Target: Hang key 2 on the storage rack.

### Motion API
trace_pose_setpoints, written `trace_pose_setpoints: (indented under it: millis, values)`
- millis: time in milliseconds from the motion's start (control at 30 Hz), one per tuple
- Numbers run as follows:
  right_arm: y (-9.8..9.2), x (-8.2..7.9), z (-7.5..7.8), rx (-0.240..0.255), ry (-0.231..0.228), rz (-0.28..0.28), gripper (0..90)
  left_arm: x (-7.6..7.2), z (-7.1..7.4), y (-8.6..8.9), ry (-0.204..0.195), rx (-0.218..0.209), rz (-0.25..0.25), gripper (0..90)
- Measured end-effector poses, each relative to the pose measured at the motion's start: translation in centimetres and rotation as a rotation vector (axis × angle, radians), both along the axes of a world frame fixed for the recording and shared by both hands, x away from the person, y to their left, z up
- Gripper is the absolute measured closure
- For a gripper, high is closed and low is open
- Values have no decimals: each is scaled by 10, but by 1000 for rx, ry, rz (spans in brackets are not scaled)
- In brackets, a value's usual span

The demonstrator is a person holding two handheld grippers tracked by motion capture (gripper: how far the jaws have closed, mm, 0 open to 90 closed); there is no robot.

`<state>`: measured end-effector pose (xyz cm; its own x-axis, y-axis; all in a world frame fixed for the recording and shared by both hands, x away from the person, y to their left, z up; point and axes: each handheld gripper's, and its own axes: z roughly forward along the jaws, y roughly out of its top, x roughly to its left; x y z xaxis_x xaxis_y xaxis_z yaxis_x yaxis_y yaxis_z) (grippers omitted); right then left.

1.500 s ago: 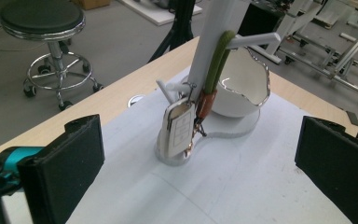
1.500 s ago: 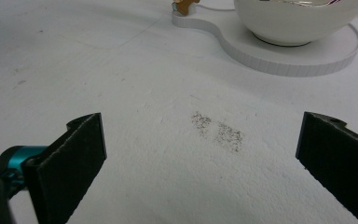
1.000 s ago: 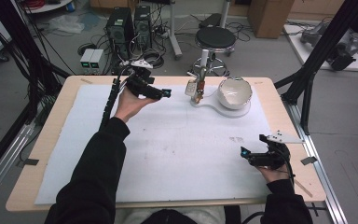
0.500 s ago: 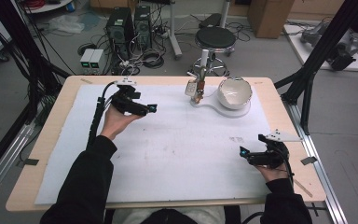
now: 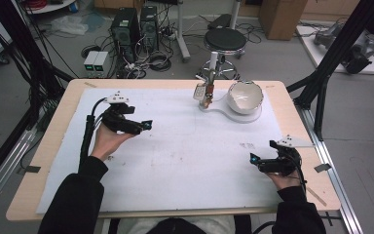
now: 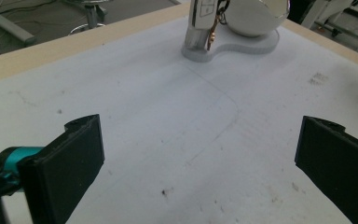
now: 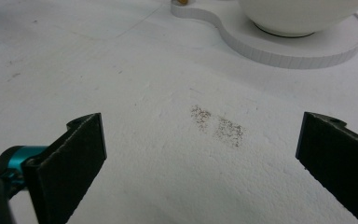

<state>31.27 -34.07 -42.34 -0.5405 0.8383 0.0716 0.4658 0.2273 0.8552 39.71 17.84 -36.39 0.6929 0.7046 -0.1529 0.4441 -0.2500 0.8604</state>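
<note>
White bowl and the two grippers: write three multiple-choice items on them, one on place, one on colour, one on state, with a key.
1. Where does the bowl stand on the table?
A. at the far side, right of the middle
B. at the near left corner
C. under the left gripper

2. What colour is the stand under the bowl?
A. red
B. white
C. black

3. How do the jaws of the left gripper stand?
A. shut on the bowl
B. shut on a cloth
C. wide apart with nothing between them

Key: 1 A, the high view shows it near the far edge, right of the middle; 2 B, the stand looks white in every view; 3 C, the left gripper view shows only bare mat between the jaws.
</note>
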Motion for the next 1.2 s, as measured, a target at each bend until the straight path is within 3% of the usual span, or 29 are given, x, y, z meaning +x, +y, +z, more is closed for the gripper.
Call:
trace_pose_setpoints:
  millis: [400,567,967,1200]
  values:
    - [2,0,0,-11,-4,2,6,-35,-16,19,0,36,37,17]
    - [3,0,0,-17,-1,3,7,-45,-14,26,-30,36,41,17]
    - [2,0,0,-21,-7,3,7,-68,-32,42,-39,105,38,17]
    - [4,0,0,-21,0,2,6,-88,-48,61,-37,61,77,17]
